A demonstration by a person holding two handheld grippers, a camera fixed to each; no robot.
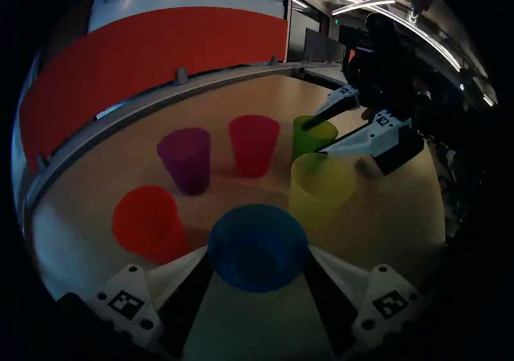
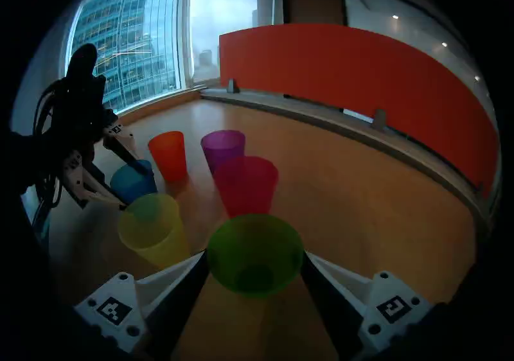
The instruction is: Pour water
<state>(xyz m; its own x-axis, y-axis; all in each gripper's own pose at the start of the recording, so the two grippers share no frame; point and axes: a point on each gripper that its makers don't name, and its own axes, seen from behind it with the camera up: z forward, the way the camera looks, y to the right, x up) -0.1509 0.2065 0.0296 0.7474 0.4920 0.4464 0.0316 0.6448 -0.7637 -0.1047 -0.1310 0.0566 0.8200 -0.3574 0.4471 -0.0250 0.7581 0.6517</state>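
Blue cup (image 1: 257, 248) clamped by its sides between fingers of my left gripper (image 1: 257, 261), mouth left free for pouring. Green cup (image 2: 255, 253) pinched same way in my right gripper (image 2: 255, 266), likely its pouring partner. Water in either: cannot tell. Beyond, yellow cup (image 1: 320, 187), red cup (image 1: 254, 144), purple cup (image 1: 186, 158) and orange cup (image 1: 146, 223) stand clustered on wooden table (image 1: 392, 226).

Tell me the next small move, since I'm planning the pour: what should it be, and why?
Probably lift the green cup a little off the table. The right gripper seems closed on it, the left gripper on the blue cup, both cups upright. I cannot tell which holds water.
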